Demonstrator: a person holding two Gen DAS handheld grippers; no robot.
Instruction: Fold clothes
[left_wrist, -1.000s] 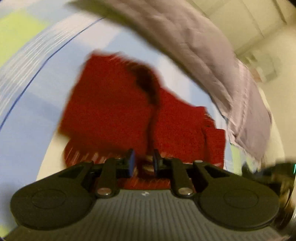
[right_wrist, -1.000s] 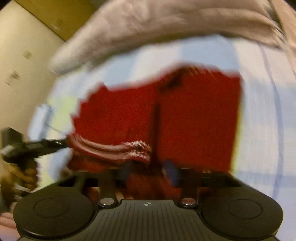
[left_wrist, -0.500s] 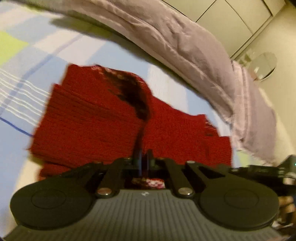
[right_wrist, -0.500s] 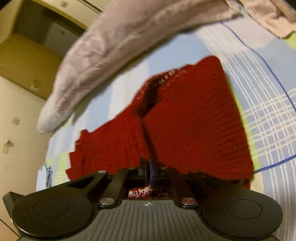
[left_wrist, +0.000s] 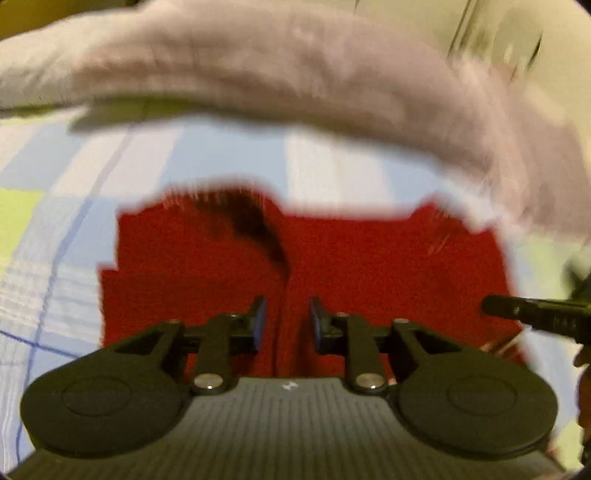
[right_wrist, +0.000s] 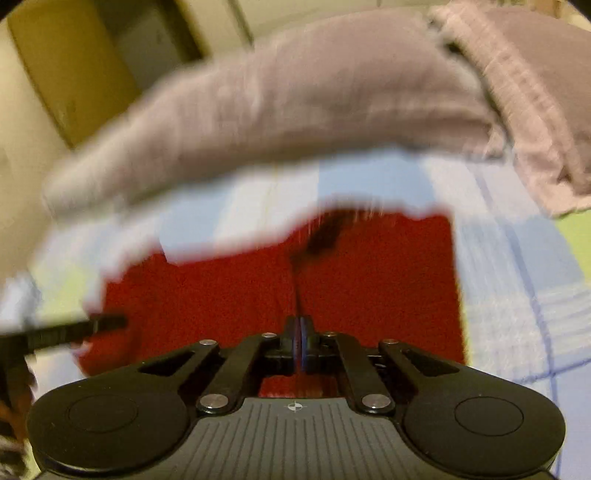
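Checked bedsheet (left_wrist: 55, 229) covered by red sweater (left_wrist: 388, 266), pillow (left_wrist: 258, 66) at 12 o'clock. Left gripper (left_wrist: 284, 319) fingers opening, nothing pinched; right gripper (right_wrist: 299, 341) fingers closed, contents cannot be told.

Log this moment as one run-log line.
task: fold clothes | left gripper: opening, red sweater fold between jaws | right gripper: shut, contents unclear | surface: checked sheet

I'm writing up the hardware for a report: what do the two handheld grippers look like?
Both match: the left gripper and right gripper are matte black, with two round side discs, slanted linkage arms on silver rivets, a ribbed grey centre plate bearing a small white mark, and blue-faced fingers.
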